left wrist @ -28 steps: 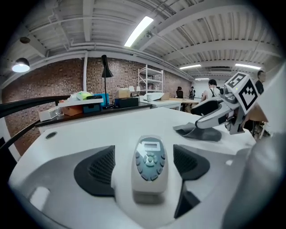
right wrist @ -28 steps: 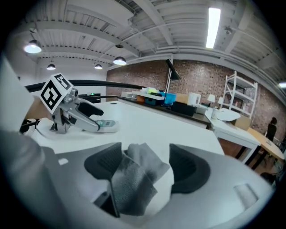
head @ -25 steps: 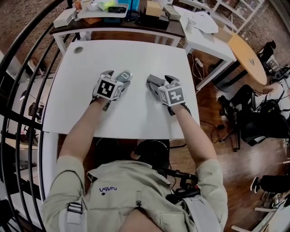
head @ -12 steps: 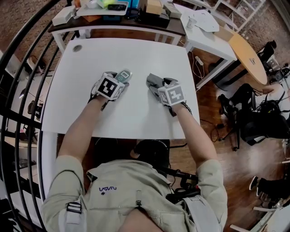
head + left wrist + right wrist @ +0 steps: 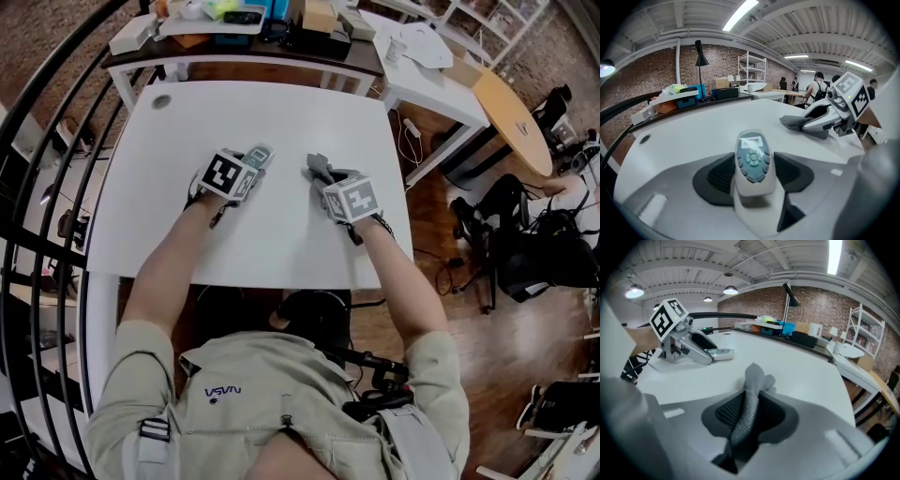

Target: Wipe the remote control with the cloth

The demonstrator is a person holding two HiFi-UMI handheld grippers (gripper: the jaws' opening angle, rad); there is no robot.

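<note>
A grey remote control (image 5: 752, 159) lies on the white table (image 5: 281, 112), left of centre, seen also in the head view (image 5: 260, 155). My left gripper (image 5: 753, 169) has just been closing its jaws, and the pads now meet the remote's two sides. A grey cloth (image 5: 752, 385) is bunched upright between the pads of my right gripper (image 5: 749, 414), whose jaws have just been closing and now pinch it. In the head view the right gripper (image 5: 323, 178) holds the cloth (image 5: 317, 167) a short way right of the left gripper (image 5: 251, 164).
A dark shelf (image 5: 244, 28) with boxes and clutter runs behind the table's far edge. A black railing (image 5: 37, 187) curves along the left. A cable hole (image 5: 162, 102) sits in the table's far left corner. A round wooden table (image 5: 511, 112) stands to the right.
The right gripper's jaws have closed and gathered the cloth into an upright fold. The left gripper's jaws have narrowed onto the remote. Both hands have stayed nearly where they were.
</note>
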